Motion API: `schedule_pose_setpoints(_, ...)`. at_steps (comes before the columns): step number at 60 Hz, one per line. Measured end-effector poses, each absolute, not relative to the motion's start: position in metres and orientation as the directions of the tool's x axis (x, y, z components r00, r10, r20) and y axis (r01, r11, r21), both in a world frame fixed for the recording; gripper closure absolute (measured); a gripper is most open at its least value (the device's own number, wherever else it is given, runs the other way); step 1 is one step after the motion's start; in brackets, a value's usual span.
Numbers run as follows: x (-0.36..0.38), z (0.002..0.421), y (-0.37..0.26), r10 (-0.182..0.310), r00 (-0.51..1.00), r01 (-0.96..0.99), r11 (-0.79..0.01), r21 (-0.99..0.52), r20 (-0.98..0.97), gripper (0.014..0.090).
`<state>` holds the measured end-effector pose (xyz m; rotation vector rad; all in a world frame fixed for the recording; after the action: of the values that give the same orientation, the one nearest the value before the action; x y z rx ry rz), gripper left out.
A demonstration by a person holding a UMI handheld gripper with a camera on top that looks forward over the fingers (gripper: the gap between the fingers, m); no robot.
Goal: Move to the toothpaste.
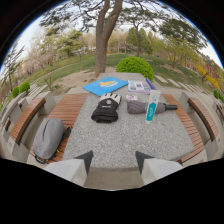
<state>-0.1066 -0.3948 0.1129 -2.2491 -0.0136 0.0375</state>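
- Toothpaste lies far right on the table, beside the black glove.
- Probably light, squishy, slick (grab mid-tube across its width).
- Gripper jaws spread, holding nothing.

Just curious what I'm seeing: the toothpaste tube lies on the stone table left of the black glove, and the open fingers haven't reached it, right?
Not quite. In the gripper view the toothpaste tube lies right of the black glove, on the stone table. The gripper is open, short of it.

No legible text (toothpaste lettering blurred)
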Motion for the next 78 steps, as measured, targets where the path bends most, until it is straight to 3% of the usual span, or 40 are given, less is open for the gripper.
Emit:
schedule_pose_setpoints(24, -0.08, 0.107, -0.402, 0.029, 0.999, 0.005, -0.62, -0.785, -0.017, 0.0203)
schedule_pose_setpoints(43, -0.017, 0.089, -0.409, -0.023, 1.0, -0.005, -0.627, -0.779, 0.013, 0.0205)
schedule_pose_setpoints(57, 0.016, 0.078, -0.374, -0.045, 0.999, -0.017, -0.622, -0.783, 0.014, 0.0208)
schedule_pose_setpoints(78, 0.04, 0.055, -0.29, -0.013, 1.0, 0.002, -0.621, -0.783, 0.013, 0.0202)
